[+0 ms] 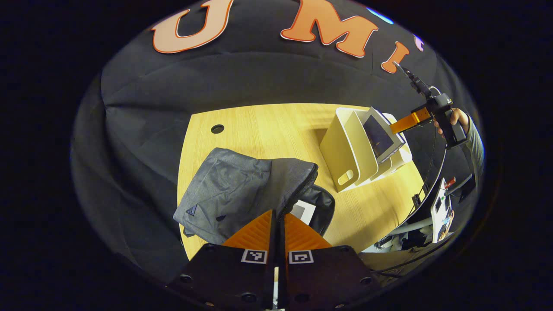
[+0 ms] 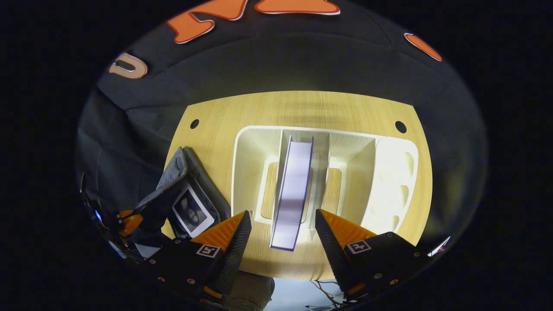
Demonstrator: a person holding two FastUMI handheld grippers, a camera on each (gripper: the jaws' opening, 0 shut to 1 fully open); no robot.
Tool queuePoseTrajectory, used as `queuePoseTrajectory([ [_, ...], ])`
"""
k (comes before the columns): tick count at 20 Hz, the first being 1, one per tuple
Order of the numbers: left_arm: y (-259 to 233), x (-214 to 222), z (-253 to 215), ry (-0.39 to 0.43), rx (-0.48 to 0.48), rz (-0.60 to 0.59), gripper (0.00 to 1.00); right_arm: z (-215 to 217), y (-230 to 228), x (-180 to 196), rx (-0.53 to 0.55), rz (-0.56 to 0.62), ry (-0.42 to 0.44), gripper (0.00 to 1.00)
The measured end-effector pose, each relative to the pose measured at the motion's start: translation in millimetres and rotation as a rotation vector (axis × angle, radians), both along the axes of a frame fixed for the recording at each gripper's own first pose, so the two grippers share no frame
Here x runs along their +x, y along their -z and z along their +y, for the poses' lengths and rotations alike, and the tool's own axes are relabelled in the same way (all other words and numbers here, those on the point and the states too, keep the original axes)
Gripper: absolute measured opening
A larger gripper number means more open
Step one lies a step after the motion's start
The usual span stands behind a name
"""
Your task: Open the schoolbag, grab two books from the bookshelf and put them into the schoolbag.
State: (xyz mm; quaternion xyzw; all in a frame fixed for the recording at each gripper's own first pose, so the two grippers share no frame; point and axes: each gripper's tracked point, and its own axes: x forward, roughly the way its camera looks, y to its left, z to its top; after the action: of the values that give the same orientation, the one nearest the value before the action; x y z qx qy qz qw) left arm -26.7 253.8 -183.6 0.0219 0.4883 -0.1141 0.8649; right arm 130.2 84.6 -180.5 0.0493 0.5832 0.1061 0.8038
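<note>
Schoolbag (image 1: 242, 190) lies at the left of the worktop (image 1: 268, 129), grey, flap thrown open w/ one book (image 2: 192, 211) already showing inside the mouth. Left gripper (image 1: 278, 235) sits right at the bag's opening edge; its fingers are pressed together, and whether they pinch the zip edge or nothing I can't tell. If that grip is what keeps the mouth open, risk: any slip and the flap sags over the opening, blocking book no. 2.

Moving right: white bookshelf (image 2: 328, 172) stands well apart from the bag, w/ second book (image 2: 293, 190) upright in a middle slot, leaning on a divider. Right gripper (image 2: 281, 235) is lined up on it, fingers spread wide either side of the near edge, not touching it yet.

Risks at the shelf: closing off-centre could push the book sideways against the divider rather than clamp it; a shallow pinch on a thin edge may let it pivot or drop on lift-out; dragging it at an angle could tip or shift the light shelf.
</note>
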Motion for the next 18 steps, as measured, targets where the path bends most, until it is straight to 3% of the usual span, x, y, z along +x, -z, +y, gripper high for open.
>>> queuePoseTrajectory([
  [3, 1, -3, 2, -0.026, 0.006, 0.01, 0.04, 0, 16, 11, -0.012, 0.02, 0.017, 0.82],
  [4, 1, -2, 1, -0.031, 0.008, 0.01, 0.04, -1, 22, 15, -0.02, 0.025, 0.021, 0.88],
  [5, 1, -2, 0, -0.034, 0.01, 0.014, 0.04, -1, 28, 18, -0.031, 0.031, 0.027, 0.74],
  [6, 1, -2, 0, -0.037, 0.013, 0.015, 0.05, -2, 33, 19, -0.042, 0.039, 0.034, 0.69],
  [7, 1, -2, -1, -0.04, 0.016, 0.019, 0.05, -3, 37, 20, -0.051, 0.045, 0.044, 0.58],
  [8, 0, -2, -3, -0.041, 0.018, 0.019, 0.04, -2, 41, 21, -0.052, 0.054, 0.057, 0.59],
  [12, 3, 0, -7, -0.026, 0.017, 0.021, 0.04, -15, 47, 27, -0.092, 0.038, 0.134, 0.39],
  [18, 7, 7, -14, 0.046, -0.013, 0.027, 0.04, -26, 35, -10, -0.104, 0.046, 0.2, 0.32],
])
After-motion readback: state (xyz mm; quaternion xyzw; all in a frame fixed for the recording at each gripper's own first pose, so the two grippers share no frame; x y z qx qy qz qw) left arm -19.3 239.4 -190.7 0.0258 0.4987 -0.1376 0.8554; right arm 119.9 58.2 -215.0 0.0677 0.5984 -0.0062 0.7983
